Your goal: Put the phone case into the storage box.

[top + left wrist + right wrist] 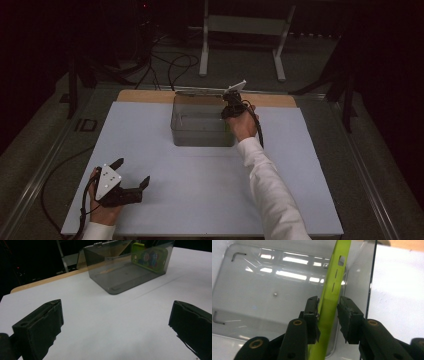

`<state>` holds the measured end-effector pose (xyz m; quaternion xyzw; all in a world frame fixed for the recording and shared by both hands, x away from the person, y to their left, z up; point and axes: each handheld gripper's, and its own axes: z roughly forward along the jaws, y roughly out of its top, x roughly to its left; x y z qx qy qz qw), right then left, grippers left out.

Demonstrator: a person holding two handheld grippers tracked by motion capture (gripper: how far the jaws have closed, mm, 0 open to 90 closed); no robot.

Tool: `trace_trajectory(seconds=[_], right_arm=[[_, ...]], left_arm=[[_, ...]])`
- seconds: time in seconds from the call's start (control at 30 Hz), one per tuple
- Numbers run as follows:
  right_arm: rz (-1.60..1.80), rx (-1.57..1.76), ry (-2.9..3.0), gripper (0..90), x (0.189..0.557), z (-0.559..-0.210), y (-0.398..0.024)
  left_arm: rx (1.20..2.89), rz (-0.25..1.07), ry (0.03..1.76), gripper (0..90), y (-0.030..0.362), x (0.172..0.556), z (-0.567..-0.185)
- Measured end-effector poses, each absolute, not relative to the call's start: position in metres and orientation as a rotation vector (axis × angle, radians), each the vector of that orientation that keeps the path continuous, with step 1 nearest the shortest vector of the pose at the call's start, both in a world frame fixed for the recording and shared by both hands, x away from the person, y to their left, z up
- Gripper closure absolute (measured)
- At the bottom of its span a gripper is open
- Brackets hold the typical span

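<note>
The right gripper's jaws are seen slightly parted around the thin edge of a green toy phone, one pad touching and the other just clear. The phone stands on edge inside the grey plastic bin, against its right wall. It is judged light, stiff and slick, best pinched across its flat faces near the middle, while the left gripper, spread wide, rests apart on the white table.

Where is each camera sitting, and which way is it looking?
High view: above the table, looking forward and down at the smoky clear plastic box; both forearms, left gripper, right gripper.
Left gripper view: low, facing the box; wide-open black jaws.
Right gripper view: looking down into the box; jaws flank the lime-green toy phone.
Shared: box; gripper views share the phone.
</note>
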<state>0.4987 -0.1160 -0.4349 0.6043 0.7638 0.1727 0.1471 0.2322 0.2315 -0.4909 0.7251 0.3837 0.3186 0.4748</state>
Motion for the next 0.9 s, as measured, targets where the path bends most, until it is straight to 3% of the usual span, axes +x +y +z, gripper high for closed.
trace_trajectory(seconds=[0.37,0.57,0.9], right_arm=[[0.398,1.607,2.249,76.2,0.494,-0.43,-0.113],[0.363,1.609,2.239,84.6,0.491,-0.426,-0.116],[0.502,1.663,2.259,81.5,0.489,-0.419,-0.129]], left_arm=[[1.772,0.778,0.939,0.1,0.231,0.232,-0.491],[1.775,0.777,0.937,0.1,0.231,0.232,-0.491],[1.78,0.777,0.935,0.1,0.23,0.233,-0.492]])
